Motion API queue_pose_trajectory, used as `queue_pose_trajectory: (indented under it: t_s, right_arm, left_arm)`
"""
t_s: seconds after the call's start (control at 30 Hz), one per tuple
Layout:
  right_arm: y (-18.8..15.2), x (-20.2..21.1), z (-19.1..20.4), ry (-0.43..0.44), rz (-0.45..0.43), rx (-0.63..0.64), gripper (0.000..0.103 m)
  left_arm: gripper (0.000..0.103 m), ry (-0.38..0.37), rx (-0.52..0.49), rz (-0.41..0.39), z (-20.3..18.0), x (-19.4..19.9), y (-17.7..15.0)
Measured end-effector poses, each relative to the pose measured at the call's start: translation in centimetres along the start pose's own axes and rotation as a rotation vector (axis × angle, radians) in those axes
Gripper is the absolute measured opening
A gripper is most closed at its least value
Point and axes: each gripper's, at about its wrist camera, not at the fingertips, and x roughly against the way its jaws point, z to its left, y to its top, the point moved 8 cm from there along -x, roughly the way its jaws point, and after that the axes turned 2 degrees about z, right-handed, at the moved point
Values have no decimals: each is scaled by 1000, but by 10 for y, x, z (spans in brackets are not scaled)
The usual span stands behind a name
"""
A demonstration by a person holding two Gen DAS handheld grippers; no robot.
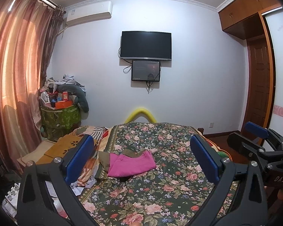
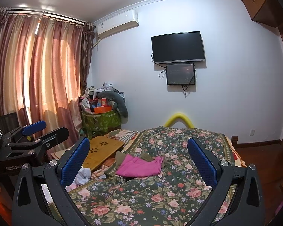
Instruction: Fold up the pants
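The pink pants [image 1: 131, 164] are lying in the middle of the floral blanket [image 1: 160, 197], well beyond both grippers, and they are looking already folded into a compact rectangle, with an olive-brown garment [image 1: 105, 159] peeking out from under their far and left edges. Measured from the pants, the wooden lap tray [image 2: 101, 150] is sitting to the left at the bed's edge, the yellow foam arch [image 1: 140, 114] is rising behind them at the foot of the bed, and the television [image 1: 146, 45] is hanging on the wall above that.

The left gripper [image 1: 141, 157] is hovering with its jaws wide apart, holding nothing; the right gripper [image 2: 138, 159] is doing the same, jaws spread and empty. Neither is touching the cloth.

Judging from this, either the fold is finishing or a fresh approach is starting. To do the step well, both grippers should be travelling low toward the pants together, each aiming at one near corner rather than the middle. The pads should be pinching only the pink layers, since catching the olive garment underneath would drag it along. Soft cloth on a soft blanket is likely bunching easily, so slow, level lifting matters.
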Motion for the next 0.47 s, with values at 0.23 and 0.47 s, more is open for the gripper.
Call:
queue_pose_trajectory:
  t_s: [0.23,0.47]
  right_arm:
    - [-1,-1,-2,-2,-1,-7,103]
    - [-2,-2,-2,-1,3,-11,103]
  left_arm:
    - [103,-8,2,9,0,0,-1]
    - [103,-13,-16,10,-4,-1,-2]
